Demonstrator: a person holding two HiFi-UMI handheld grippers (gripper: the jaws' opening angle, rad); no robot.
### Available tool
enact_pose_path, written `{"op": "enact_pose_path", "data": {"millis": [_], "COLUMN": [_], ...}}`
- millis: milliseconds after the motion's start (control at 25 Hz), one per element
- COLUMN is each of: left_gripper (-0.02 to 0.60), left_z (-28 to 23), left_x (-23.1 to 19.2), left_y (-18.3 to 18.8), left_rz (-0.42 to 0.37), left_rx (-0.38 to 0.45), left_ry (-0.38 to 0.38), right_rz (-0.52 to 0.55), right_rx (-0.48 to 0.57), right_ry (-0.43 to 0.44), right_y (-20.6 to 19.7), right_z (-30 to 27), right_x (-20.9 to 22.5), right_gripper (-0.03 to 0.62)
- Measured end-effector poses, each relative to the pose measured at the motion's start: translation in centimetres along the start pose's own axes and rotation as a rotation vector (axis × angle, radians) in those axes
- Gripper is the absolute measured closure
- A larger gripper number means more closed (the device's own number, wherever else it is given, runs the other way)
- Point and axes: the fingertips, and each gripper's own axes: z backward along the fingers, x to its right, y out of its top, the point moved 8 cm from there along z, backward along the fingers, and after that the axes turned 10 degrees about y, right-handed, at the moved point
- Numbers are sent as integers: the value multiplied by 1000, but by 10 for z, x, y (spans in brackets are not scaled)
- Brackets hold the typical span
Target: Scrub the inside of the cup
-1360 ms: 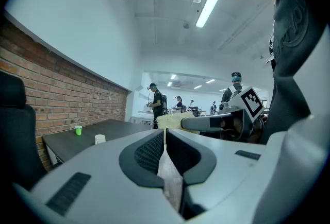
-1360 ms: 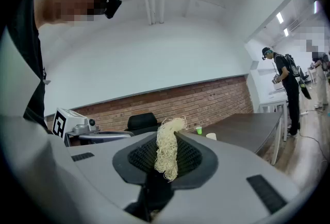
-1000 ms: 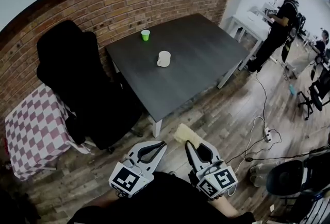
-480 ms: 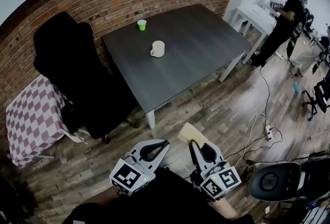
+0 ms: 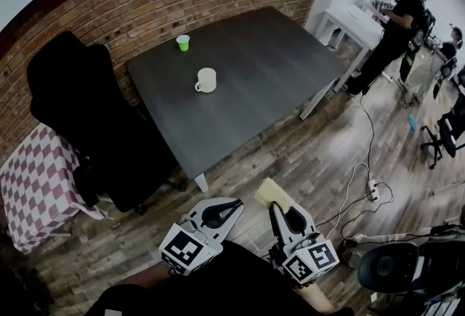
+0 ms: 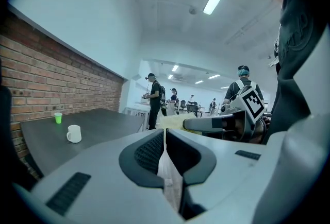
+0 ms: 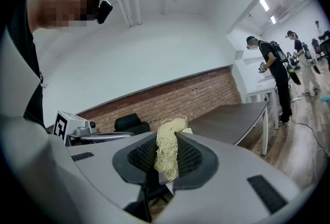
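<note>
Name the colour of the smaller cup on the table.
The smaller cup is bright green; the head view shows it best.

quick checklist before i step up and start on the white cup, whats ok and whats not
1. Scrubber gripped: ok. The right gripper is shut on the yellow fibrous scrubber.
2. Left gripper free to steady the cup: ok. It is shut with nothing in it and would need opening.
3. White cup upright: ok. It stands on the table.
4. Cup within reach: not ok. Both grippers hang short of the table's near corner.
5. Cup's inside empty: cannot tell, too small.
6. Green cup out of the way: ok. It stands apart, nearer the brick wall.
</note>
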Motion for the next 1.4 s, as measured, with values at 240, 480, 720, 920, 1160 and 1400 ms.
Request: {"op": "enact_pose_path", "data": {"millis": [240, 480, 720, 920, 1160, 1400], "left_gripper": [555, 555, 555, 555, 555, 555], "left_z": [-58, -105, -127, -139, -169, -207], "left_x": [-62, -123, -191, -228, -259, -287], "left_y": [19, 38, 38, 31, 33, 33], "left_rz": [29, 47, 102, 151, 185, 232], "left_rx": [14, 30, 25, 19, 24, -13], "left_ry": [-15, -28, 38, 113, 246, 511], "right_rz": [21, 20, 19, 9, -39, -100], "right_rx": [-34, -85, -151, -209, -286, -389], "right_ry": [-31, -33, 13, 59, 169, 386], "right_y": [25, 50, 57, 62, 64, 66], "right_z": [-60, -129, -202, -246, -298, -365], "right_x": [47, 87, 110, 130, 176, 239], "right_gripper": [503, 503, 503, 503, 503, 503]}}
